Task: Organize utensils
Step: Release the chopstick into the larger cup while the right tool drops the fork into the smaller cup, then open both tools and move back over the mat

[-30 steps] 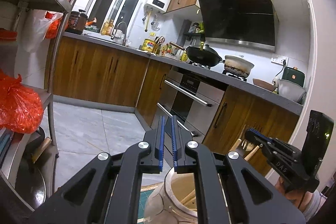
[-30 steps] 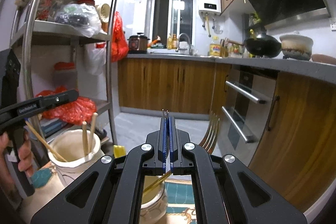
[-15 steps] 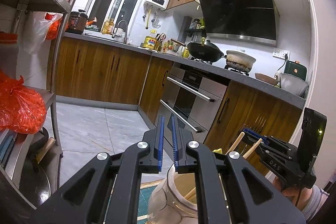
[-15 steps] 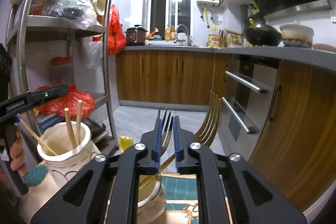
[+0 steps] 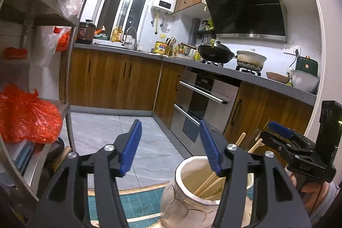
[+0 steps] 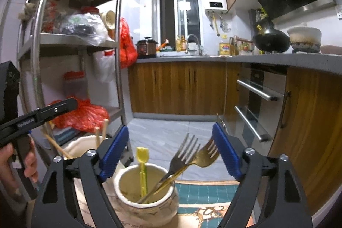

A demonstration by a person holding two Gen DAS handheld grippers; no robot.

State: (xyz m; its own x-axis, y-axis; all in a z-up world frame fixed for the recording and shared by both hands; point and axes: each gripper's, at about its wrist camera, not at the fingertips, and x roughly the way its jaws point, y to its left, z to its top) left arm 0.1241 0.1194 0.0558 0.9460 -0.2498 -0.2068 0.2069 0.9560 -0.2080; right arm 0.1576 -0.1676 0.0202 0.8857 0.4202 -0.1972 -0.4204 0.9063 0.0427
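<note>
The right tongs (image 6: 171, 153) are opening wide, their blue pads clear of the two forks (image 6: 188, 155) that lean between them, tines up, in the cream jar (image 6: 147, 204) below; nothing is gripped. A yellow pick (image 6: 142, 166) stands in the same jar. That reads as a drop just made, forks grouped together. The left tongs (image 5: 171, 146) are also opening and hold nothing; they hover above a second jar (image 5: 188, 202) where the chopsticks (image 5: 208, 182) rest slanted against the rim. Both jars sit on a patterned mat (image 6: 205, 191) on the tabletop, side by side, so each kind of utensil gets its own pot.
</note>
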